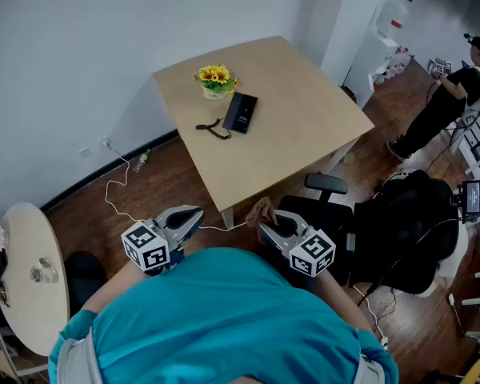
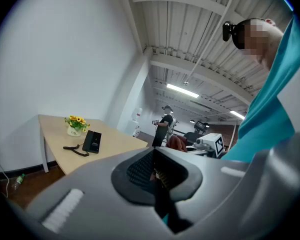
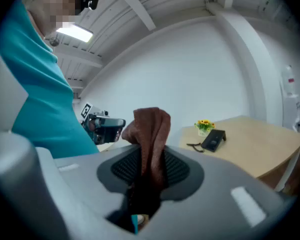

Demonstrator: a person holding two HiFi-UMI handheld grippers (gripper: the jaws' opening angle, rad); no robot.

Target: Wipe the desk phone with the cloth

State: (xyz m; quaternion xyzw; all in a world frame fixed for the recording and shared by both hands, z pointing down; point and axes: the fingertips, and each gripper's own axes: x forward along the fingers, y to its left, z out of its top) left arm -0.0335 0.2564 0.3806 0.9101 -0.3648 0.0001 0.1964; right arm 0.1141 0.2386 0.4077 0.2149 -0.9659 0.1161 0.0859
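A black desk phone (image 1: pixel 241 112) lies on the pale wooden table (image 1: pixel 304 126), its handset (image 1: pixel 214 130) off to the left on a coiled cord. The phone (image 2: pixel 92 141) also shows in the left gripper view and, small, as the phone (image 3: pixel 213 140) in the right gripper view. A brown cloth (image 3: pixel 150 134) sticks up out of my right gripper (image 3: pixel 151 170), which is shut on it; the cloth (image 1: pixel 263 211) peeks out at the table's near corner. My left gripper (image 2: pixel 157 171) is shut with nothing in it. Both grippers (image 1: pixel 194 215) are held close to my chest, well short of the phone.
A pot of yellow flowers (image 1: pixel 215 81) stands just behind the phone. A black office chair (image 1: pixel 400 230) is at the right, a small round table (image 1: pixel 28 278) at the left. A white cable (image 1: pixel 116 190) runs along the floor. A person (image 1: pixel 444 102) stands far right.
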